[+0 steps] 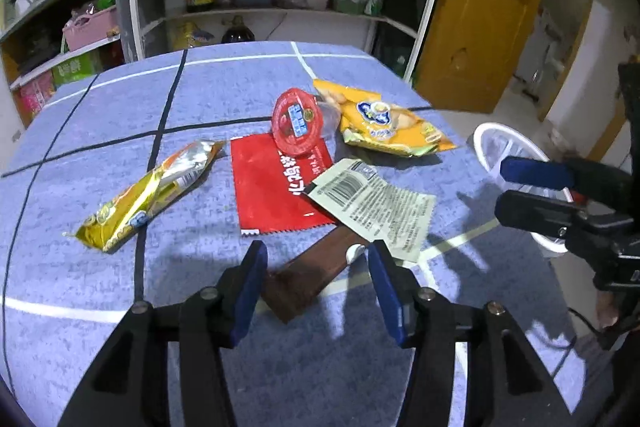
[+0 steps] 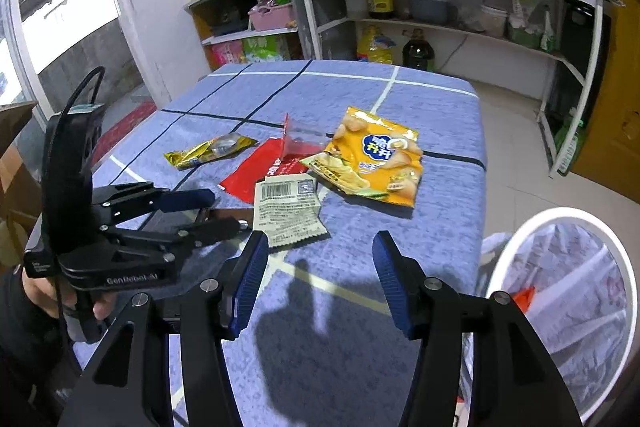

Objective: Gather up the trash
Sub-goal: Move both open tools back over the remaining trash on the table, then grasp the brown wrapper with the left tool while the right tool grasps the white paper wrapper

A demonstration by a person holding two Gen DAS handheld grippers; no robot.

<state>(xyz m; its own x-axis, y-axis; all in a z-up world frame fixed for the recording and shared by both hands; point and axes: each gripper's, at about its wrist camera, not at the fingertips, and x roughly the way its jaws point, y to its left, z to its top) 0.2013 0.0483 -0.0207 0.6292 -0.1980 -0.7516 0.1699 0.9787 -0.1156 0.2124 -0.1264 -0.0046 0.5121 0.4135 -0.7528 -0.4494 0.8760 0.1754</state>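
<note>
Trash lies loose on the blue table [image 1: 208, 99], clustered around the red wrapper [image 1: 276, 187]: a red-lidded cup [image 1: 297, 125] stands at its far edge, a yellow snack bag [image 1: 384, 125] just beyond the cup toward the bin, a gold wrapper [image 1: 152, 193] apart on the other side, and a printed label [image 1: 380, 207] overlapping its near corner. A brown wrapper [image 1: 308, 277] pokes out from under the label, nearest the person. Left gripper [image 1: 316, 285] has its jaws wide apart, astride the brown wrapper without pressing it; likely lined up for the next pick. Right gripper [image 2: 320, 279] is also open and empty, over bare cloth between the label and the white bin [image 2: 560, 291], which stands off the table edge, handy for drops. Left view shows the brown wrapper and the cup lid plainly; right view hides most of the brown wrapper behind the left gripper but looks into the lined bin, where an orange scrap [image 2: 524, 297] lies.
</note>
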